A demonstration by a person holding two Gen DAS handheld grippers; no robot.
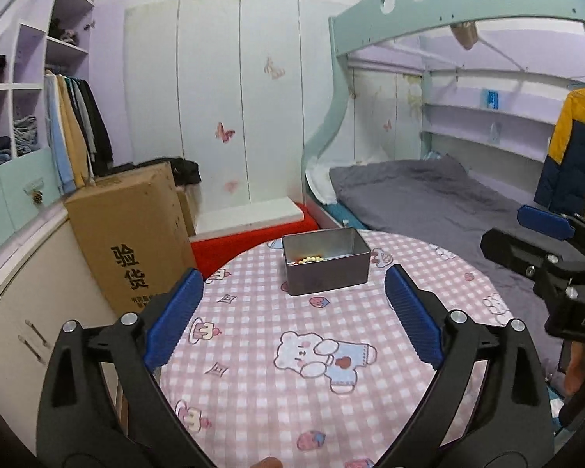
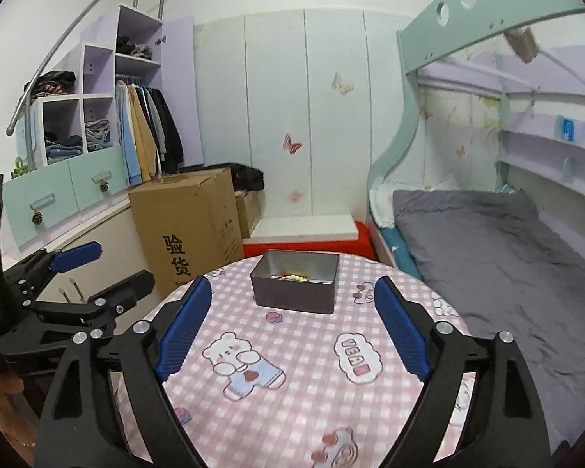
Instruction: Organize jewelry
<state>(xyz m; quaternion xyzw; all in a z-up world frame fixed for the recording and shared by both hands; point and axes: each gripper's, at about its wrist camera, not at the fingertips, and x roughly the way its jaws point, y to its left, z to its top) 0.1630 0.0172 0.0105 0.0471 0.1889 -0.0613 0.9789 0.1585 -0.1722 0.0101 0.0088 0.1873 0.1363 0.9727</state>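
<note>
A grey metal tin [image 1: 325, 263] stands open near the far edge of a round table with a pink checked cloth [image 1: 277, 397]. Pale and red beads [image 1: 311, 260] lie inside it. The tin [image 2: 295, 282] and beads [image 2: 292, 276] also show in the right wrist view. My left gripper [image 1: 292, 312] is open and empty, above the table short of the tin. My right gripper [image 2: 292, 323] is open and empty, also short of the tin. Each gripper shows at the edge of the other's view.
A tall cardboard box [image 1: 130, 234] stands left of the table, beside a low cabinet [image 1: 31, 312] and a wardrobe with hanging clothes [image 1: 78, 124]. A bunk bed with a grey cover [image 1: 440, 195] lies to the right. A red box [image 2: 304, 245] sits behind the table.
</note>
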